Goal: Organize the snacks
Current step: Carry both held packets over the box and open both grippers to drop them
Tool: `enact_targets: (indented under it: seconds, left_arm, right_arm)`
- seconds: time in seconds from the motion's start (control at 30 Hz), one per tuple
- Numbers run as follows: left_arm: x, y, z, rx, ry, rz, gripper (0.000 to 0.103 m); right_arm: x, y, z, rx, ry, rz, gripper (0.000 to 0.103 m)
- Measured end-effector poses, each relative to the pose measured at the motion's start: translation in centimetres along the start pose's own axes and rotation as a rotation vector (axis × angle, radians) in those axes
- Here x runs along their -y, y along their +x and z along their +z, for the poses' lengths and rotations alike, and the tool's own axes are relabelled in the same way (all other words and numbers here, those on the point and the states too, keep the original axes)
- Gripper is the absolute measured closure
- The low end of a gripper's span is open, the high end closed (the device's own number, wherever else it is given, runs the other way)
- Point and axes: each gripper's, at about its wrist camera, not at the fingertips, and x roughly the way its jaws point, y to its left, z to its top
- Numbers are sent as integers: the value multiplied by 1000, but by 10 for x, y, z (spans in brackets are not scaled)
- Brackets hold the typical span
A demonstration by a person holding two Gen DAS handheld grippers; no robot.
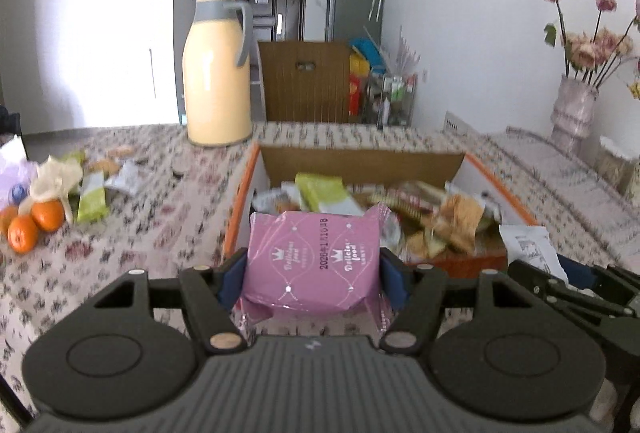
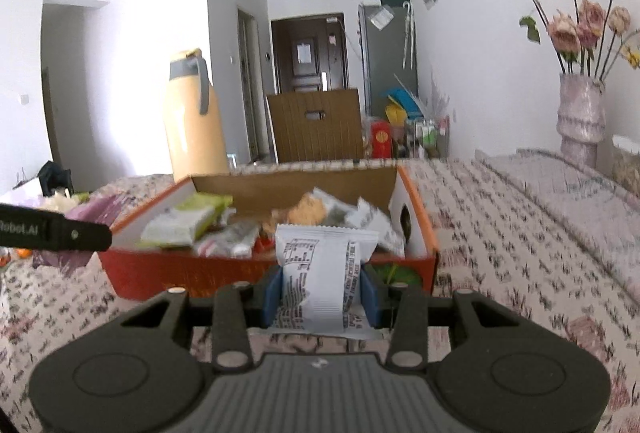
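On the floral tablecloth (image 2: 520, 233), orange-sided box (image 2: 264, 273) sits full of snacks. Left view alone shows loose packets (image 1: 94, 193) and oranges (image 1: 34, 223); left gripper (image 1: 312, 271) clamps pink packet (image 1: 314, 261). Right gripper (image 2: 320, 291) pinches white packet (image 2: 324, 277) before box.

Pink packet (image 1: 313, 265); white printed packet (image 2: 326, 277); orange-edged box (image 1: 240, 201)

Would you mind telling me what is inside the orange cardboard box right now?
The orange cardboard box holds a loose pile of wrapped snacks, including a green-and-white packet and a biscuit packet. Whatever lies beneath the pile, and the box floor, is covered.
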Motion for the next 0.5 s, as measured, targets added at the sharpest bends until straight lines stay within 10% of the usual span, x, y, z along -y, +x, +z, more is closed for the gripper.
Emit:
enact_targets:
  seconds: [0.5]
  left_arm:
    - [21, 48, 58, 71, -6, -1, 34]
  right_arm:
    - [-4, 53, 67, 97, -30, -32, 63]
